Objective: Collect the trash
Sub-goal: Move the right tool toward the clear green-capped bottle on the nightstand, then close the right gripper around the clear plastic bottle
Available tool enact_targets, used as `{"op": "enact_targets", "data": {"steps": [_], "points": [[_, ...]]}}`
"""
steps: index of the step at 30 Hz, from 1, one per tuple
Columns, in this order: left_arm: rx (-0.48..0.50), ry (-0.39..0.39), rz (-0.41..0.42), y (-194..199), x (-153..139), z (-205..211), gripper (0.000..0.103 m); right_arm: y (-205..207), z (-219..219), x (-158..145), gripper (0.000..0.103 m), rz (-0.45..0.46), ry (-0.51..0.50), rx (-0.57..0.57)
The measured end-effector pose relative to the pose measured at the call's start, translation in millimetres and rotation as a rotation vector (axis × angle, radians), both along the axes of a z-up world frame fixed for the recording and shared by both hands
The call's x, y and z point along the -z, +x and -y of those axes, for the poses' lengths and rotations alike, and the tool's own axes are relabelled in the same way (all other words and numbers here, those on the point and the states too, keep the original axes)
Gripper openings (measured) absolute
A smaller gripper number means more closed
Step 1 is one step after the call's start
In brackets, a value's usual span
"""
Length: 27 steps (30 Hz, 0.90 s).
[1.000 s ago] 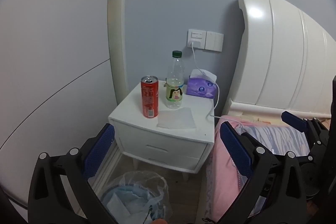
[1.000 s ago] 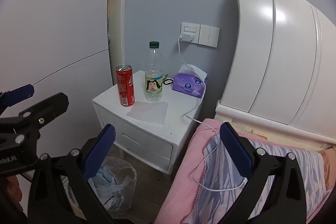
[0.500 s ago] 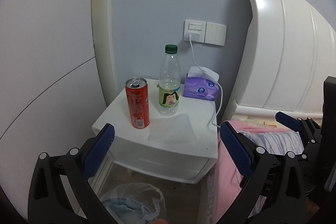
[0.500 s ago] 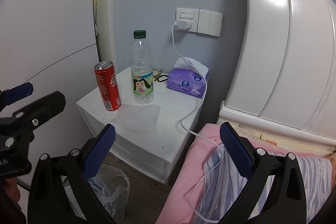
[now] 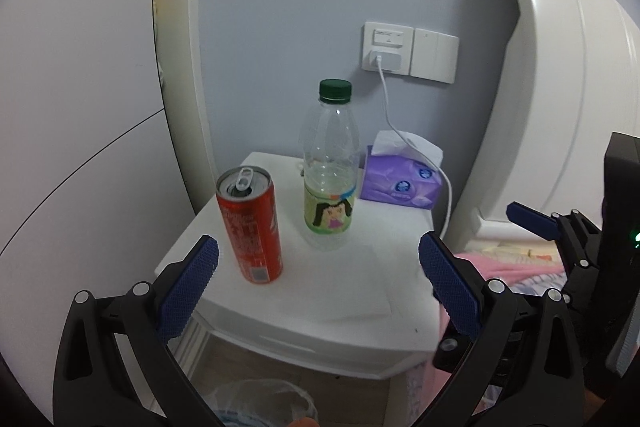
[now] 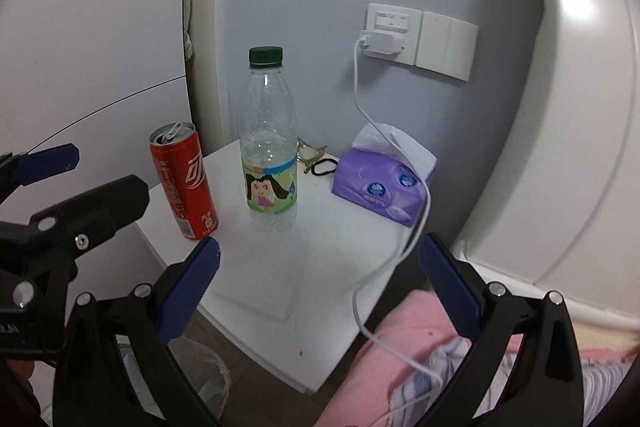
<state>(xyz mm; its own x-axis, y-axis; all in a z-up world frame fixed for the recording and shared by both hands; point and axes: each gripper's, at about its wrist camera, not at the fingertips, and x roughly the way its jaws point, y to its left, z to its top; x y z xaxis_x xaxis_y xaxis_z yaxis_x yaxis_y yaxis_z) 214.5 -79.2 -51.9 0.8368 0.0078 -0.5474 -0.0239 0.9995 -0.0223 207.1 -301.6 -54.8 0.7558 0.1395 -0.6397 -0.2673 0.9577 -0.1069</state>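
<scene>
An opened red soda can (image 5: 250,225) (image 6: 184,181) stands on the white nightstand (image 5: 384,323) (image 6: 224,163), left of an empty clear bottle (image 5: 329,171) (image 6: 269,147) with a green cap. A flat white tissue (image 5: 360,283) (image 6: 276,267) lies in front of the bottle. My left gripper (image 5: 318,267) hangs open just short of the nightstand's front edge, the can close to its left finger. My right gripper (image 6: 318,267) is open too, above the nightstand's near corner. A lined trash bin (image 5: 264,403) (image 6: 200,371) sits on the floor below.
A purple tissue pack (image 5: 400,181) (image 6: 380,187) lies at the back right, and a white charger cable (image 6: 400,227) runs from the wall socket (image 6: 390,35) over it to the bed. Pink bedding (image 6: 400,367) and a white headboard (image 6: 580,107) stand to the right.
Both grippers have moved forward toward the nightstand, so the can and bottle look larger and nearer. The trash bin has slid to the bottom edge of both views.
</scene>
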Motion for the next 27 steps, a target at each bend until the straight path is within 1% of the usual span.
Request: {"op": "enact_targets", "data": {"steps": [8, 16, 20, 27], "points": [[-0.027, 0.026, 0.019, 28.4, 1.2, -4.1, 0.097, 37.2, -17.4, 11.0, 0.097, 0.024, 0.014, -0.088], [-0.053, 0.046, 0.033, 53.8, 3.2, -13.9, 0.097, 66.3, -24.3, 17.8, 0.097, 0.025, 0.054, -0.132], [-0.048, 0.058, 0.035, 63.5, 4.9, -19.5, 0.097, 80.3, -27.5, 18.4, 0.097, 0.037, 0.054, -0.145], [-0.043, 0.056, 0.040, 75.0, 7.5, -26.0, 0.097, 99.3, -35.1, 16.8, 0.097, 0.061, 0.054, -0.167]]}}
